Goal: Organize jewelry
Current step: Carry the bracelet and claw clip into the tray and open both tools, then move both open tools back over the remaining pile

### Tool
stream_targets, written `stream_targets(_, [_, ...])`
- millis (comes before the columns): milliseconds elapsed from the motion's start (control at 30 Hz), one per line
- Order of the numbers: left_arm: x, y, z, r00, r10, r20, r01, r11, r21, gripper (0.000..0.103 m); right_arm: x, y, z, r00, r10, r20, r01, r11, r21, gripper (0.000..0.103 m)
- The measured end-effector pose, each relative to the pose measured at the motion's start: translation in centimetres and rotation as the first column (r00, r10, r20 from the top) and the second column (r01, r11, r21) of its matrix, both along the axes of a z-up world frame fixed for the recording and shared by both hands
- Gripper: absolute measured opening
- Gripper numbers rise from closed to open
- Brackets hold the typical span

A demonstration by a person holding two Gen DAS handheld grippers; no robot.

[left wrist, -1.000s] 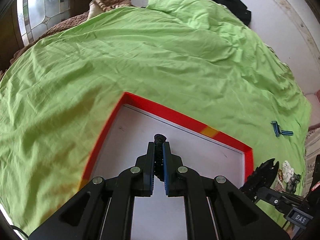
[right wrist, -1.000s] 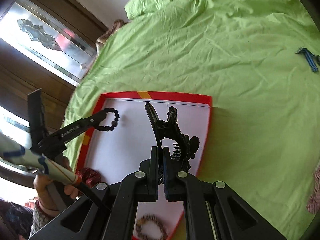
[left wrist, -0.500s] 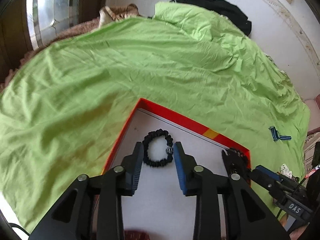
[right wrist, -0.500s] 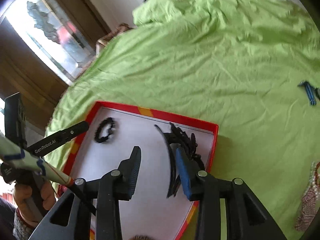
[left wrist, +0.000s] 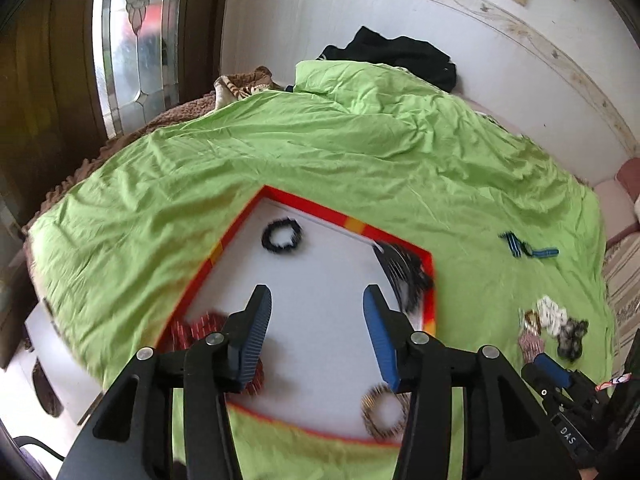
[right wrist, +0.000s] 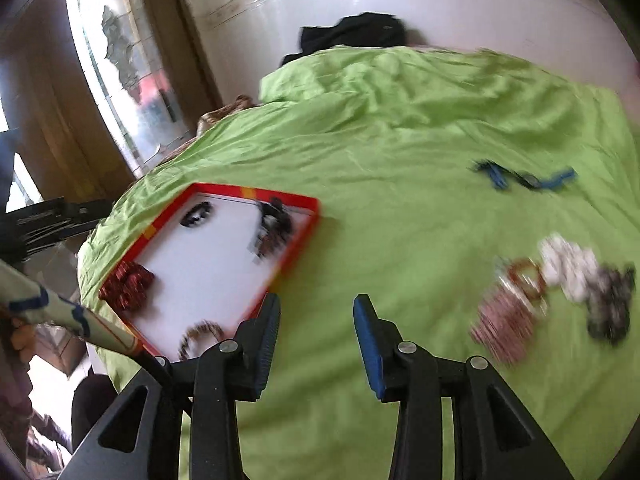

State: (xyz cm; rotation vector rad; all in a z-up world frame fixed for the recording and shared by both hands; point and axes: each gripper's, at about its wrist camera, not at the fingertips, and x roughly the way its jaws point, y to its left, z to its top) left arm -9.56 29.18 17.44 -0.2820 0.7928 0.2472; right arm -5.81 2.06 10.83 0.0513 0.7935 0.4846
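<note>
A red-rimmed white tray lies on the green bedsheet. In it lie a black bead bracelet, a black hair clip, a red beaded piece and a brown bracelet. My left gripper is open and empty above the tray. My right gripper is open and empty over the sheet, right of the tray. A pile of loose jewelry and a blue piece lie on the sheet.
The green sheet covers a bed; black clothing lies at its far end against a white wall. A glass-paned dark wooden door stands at the left. The bed's near left edge drops off beside a white surface.
Both grippers opened, leaving the black bracelet and the hair clip in the tray, then pulled back and up. The right gripper swung rightward, off the tray toward the loose jewelry.
</note>
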Motion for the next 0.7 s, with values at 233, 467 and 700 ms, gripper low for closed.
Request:
stream_targets(233, [-3.0,-6.9,0.5,0.997,-0.071,-0.042,0.076,0.987,0.141,0.047,-4.0,-6.9,-2.1,0.985,-0.154,0.08,0.158,0.987,-0.033,0.041])
stream_targets(467, [-4.4,-11.0,1.1,0.994,-0.099,-0.039,0.104,0.976,0.192,0.047,-6.0,-13.1,-3.4,0.954,-0.287,0.083,0.289,0.957,-0.016,0.041])
stream_targets(700, [-4.1,-14.0,-0.1,0.991,-0.109,-0.083,0.124,0.973,0.192,0.047,-7.5,-16.8,-4.1,0.922,-0.376,0.092,0.379,0.925,-0.011,0.041])
